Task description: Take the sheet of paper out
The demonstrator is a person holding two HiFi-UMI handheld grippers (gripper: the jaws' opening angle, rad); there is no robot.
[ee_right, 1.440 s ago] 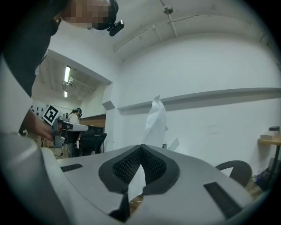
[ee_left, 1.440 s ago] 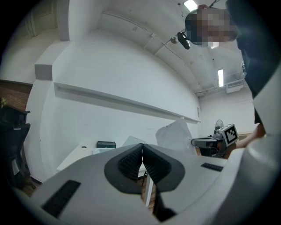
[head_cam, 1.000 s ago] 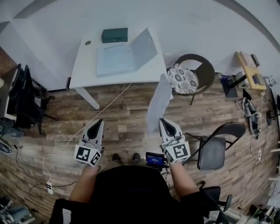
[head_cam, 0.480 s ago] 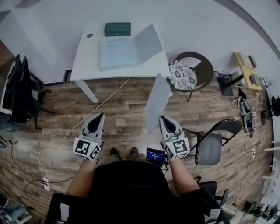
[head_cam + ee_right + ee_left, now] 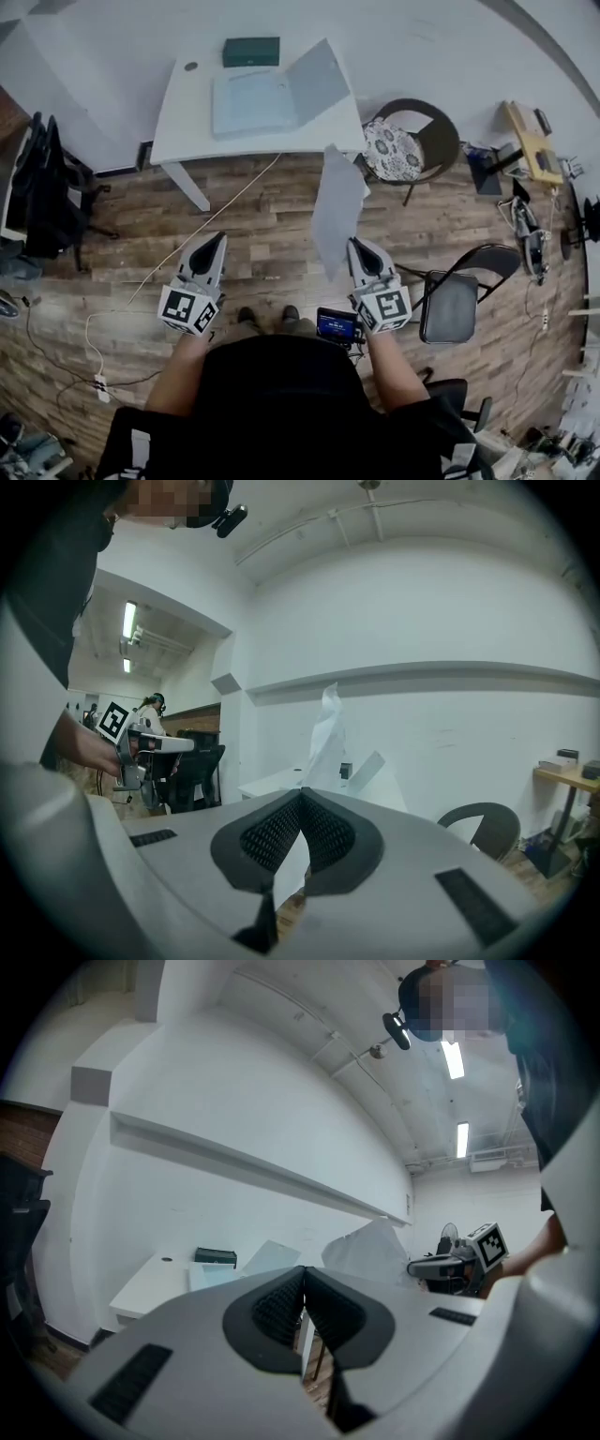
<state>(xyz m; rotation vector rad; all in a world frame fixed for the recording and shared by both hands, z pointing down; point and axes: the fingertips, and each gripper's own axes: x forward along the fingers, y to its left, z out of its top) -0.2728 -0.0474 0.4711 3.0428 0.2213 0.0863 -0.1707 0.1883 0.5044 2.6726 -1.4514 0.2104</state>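
Observation:
A white sheet of paper [image 5: 337, 202] stands up from my right gripper [image 5: 353, 242], which is shut on its lower edge. In the right gripper view the sheet [image 5: 326, 731] rises curled from between the closed jaws of that gripper [image 5: 302, 791]. The sheet hangs over the wooden floor, apart from the white table [image 5: 178, 122]. A pale blue folder [image 5: 267, 98] lies open on that table. My left gripper [image 5: 218, 238] is held level at the left, shut with nothing between its pads [image 5: 281, 1302]. From the left gripper view the sheet [image 5: 370, 1249] shows at the right.
A dark green box [image 5: 251, 52] lies at the table's back edge. A round chair with a patterned cushion [image 5: 394, 155] stands right of the table, a black folding chair [image 5: 455, 305] nearer right. Dark bags [image 5: 42, 197] sit at the left; a cable [image 5: 187, 253] crosses the floor.
The sheet has swayed and curled a little in the right gripper. Both grippers have stayed about where they were.

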